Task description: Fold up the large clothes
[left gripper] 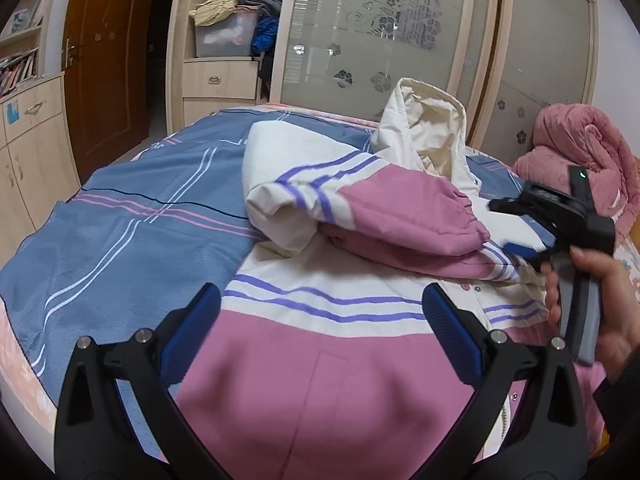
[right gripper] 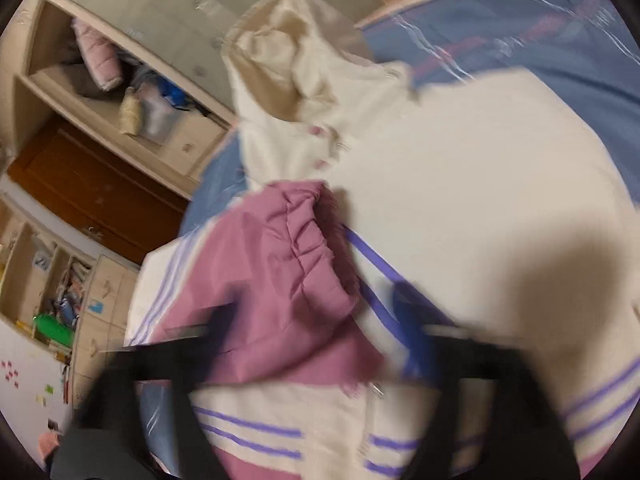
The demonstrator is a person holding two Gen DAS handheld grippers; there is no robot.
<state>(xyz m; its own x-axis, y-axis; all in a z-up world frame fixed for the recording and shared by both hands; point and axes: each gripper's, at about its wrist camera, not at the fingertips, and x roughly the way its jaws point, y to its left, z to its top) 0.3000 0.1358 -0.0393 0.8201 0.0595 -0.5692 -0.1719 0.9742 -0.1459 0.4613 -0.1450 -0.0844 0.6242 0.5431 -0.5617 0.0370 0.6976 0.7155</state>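
Left claw: spread wide and holding nothing, it hangs over the pink lower panel of the jacket, at the jacket's near edge.
Right claw: blurred, but its fingers stand wide apart with the pink cuff between them and no clear pinch; I judge nothing is held.
Jacket: lies front-up on the bed, one sleeve laid across its chest, the cream hood standing up at its far end.
Step in hand: probably the sleeve fold, just placed.
To do it well: smooth the cuff flat inside the jacket's outline before the next fold; flatten the hood too, or the bundle will bulge.
Beyond the jacket: pink quilt and wardrobe; keep folds clear of the quilt.
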